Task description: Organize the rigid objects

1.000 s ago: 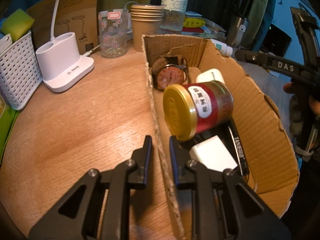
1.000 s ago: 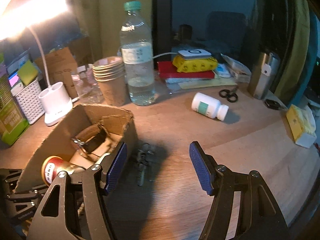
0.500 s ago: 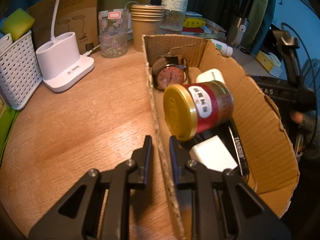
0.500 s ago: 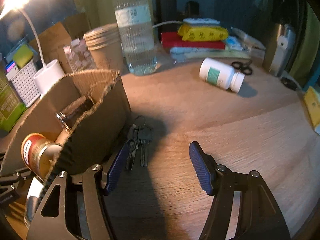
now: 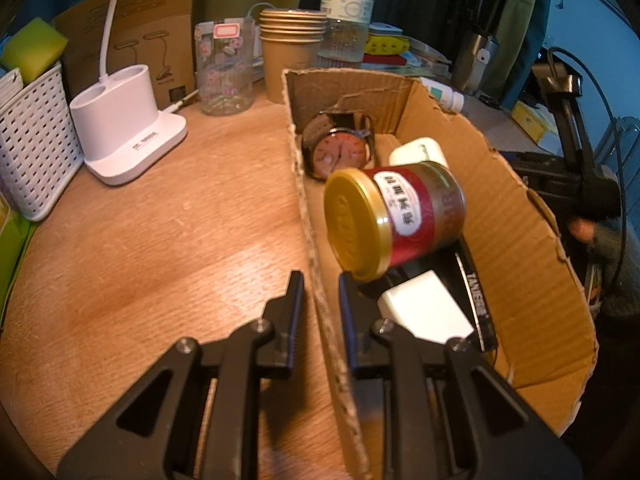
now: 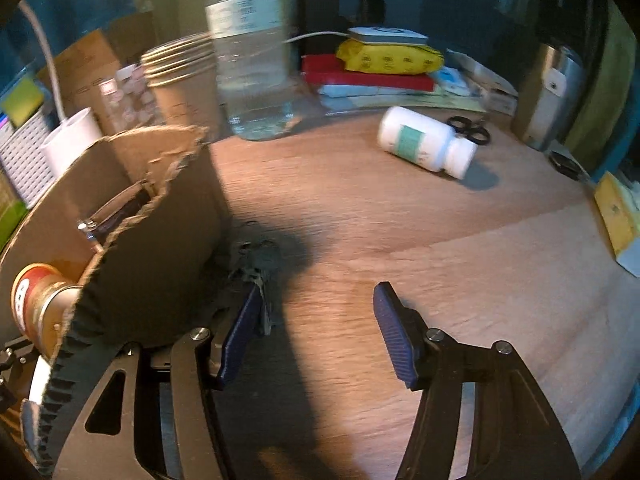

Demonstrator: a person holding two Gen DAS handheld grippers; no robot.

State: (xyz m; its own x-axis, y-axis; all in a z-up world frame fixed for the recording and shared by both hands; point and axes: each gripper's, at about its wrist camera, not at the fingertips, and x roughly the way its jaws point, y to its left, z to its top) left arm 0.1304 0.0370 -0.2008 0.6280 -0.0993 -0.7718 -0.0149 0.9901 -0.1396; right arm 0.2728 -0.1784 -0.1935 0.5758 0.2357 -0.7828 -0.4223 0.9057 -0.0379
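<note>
- While the left tongs are clenching the near wall of the cardboard box, one finger is sitting inside and one outside.
- Jar with gold lid is lying tilted inside the box, resting above a white block and a black pen.
- Watch is leaning at the box's far end.
- Right tongs are hanging released over the surface, their left finger just beside the keys lying by the box.
- White pill bottle is lying on its side, well apart.
</note>
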